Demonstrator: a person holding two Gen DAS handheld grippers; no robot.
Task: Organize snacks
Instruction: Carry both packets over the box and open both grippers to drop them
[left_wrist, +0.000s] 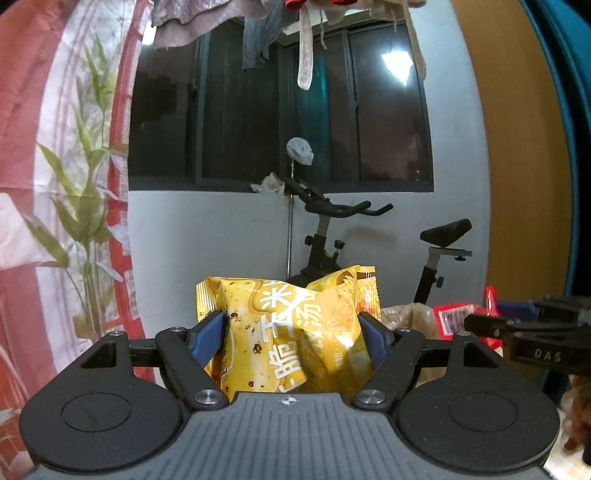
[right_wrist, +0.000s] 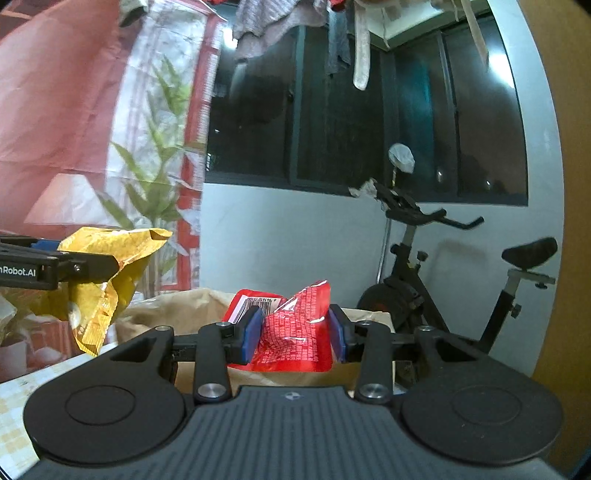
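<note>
Left wrist view: the left gripper (left_wrist: 291, 336) pinches a yellow snack bag (left_wrist: 288, 325) by its middle; the right gripper (right_wrist: 295, 332) pinches a red packet (right_wrist: 295, 332). Both look light, crinkly, probably slippery.

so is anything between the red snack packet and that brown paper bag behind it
Nothing visible. The right claw holds the red snack packet just in front of the brown paper bag, and no object shows between them.

Two grippers: the left gripper (left_wrist: 291, 338) and the right gripper (right_wrist: 295, 334). Two snack packets: one yellow corn snack bag (left_wrist: 291, 325) and one red snack packet (right_wrist: 295, 339). One brown paper bag (right_wrist: 184, 306). One exercise bike (right_wrist: 443, 273). One bamboo-print curtain (left_wrist: 74, 184).
</note>
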